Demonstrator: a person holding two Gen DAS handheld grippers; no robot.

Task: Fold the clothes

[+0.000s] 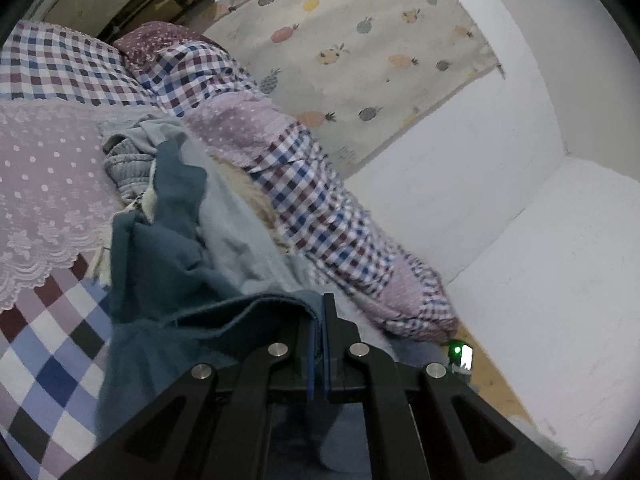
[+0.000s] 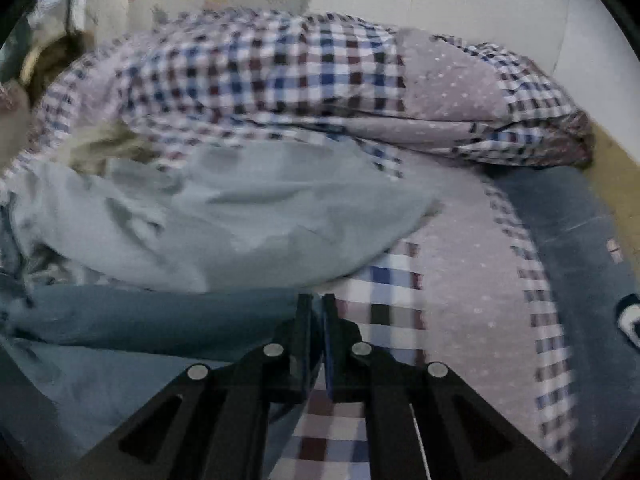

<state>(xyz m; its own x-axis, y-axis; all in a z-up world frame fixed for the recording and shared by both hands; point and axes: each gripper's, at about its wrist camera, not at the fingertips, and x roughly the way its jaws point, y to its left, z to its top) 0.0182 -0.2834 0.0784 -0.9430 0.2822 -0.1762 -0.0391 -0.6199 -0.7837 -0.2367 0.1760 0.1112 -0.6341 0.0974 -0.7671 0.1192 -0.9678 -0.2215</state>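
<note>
- Teal cloth, a garment (image 1: 160,264), lies bunched and creased on the checked bed cover (image 1: 44,360), with a paler blue-grey cloth (image 2: 248,216) heaped against it; whether the two are one piece or two I cannot tell.
- The left gripper (image 1: 319,312) is clenched on a hem of the garment, the edge pinched between its jaws and lifted off the bed.
- The right gripper (image 2: 317,308) has its jaws drawn close, and the teal edge runs up to them; it looks to be grasping that edge, though the blur leaves some doubt.
- A rolled checked quilt (image 2: 320,80) lies behind the clothes, by the wall.
- A further dark garment (image 2: 572,232) lies at the bed's right edge.
- Progress, as a judgement: no neat, flat fold shows anywhere; the teal piece is held by an edge at two points, which would suit spreading it out or bringing one side over.
- Left to do: flatten, fold, and set it tidy.
</note>
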